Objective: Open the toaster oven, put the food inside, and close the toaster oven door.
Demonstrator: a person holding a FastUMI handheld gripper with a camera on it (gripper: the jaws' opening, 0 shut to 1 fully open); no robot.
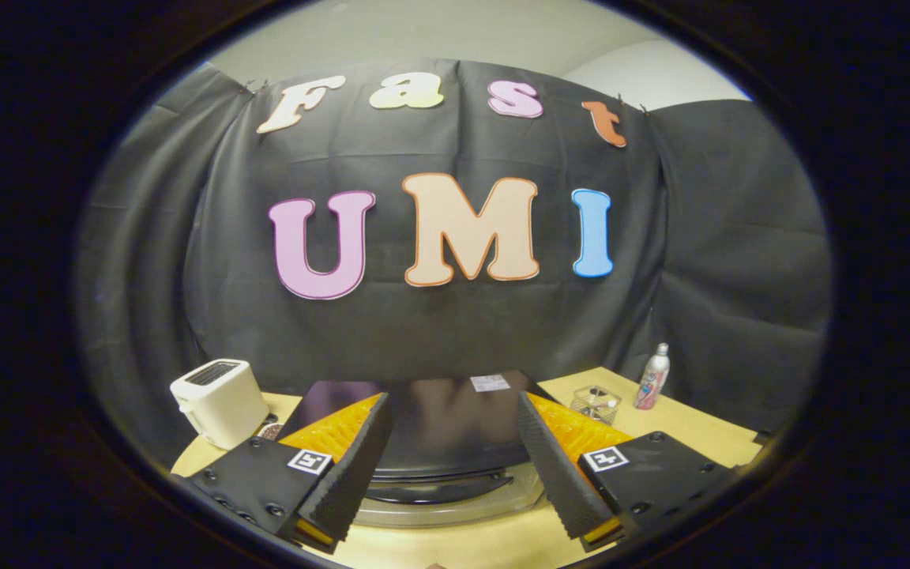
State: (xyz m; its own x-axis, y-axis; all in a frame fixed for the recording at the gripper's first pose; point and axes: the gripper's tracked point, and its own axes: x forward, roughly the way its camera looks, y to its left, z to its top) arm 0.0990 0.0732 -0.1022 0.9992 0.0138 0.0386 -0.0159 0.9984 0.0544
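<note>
Tool (455, 450) fingers apart over toaster oven (447, 427) top, tan table (692, 431) w/ toaster (220, 399), bottle (652, 377).

On the table (708, 442) a white toaster (219, 401) stands at ten o'clock. At two o'clock stands a clear small container (596, 403), and just beside it an upright spray bottle (652, 378).
</note>
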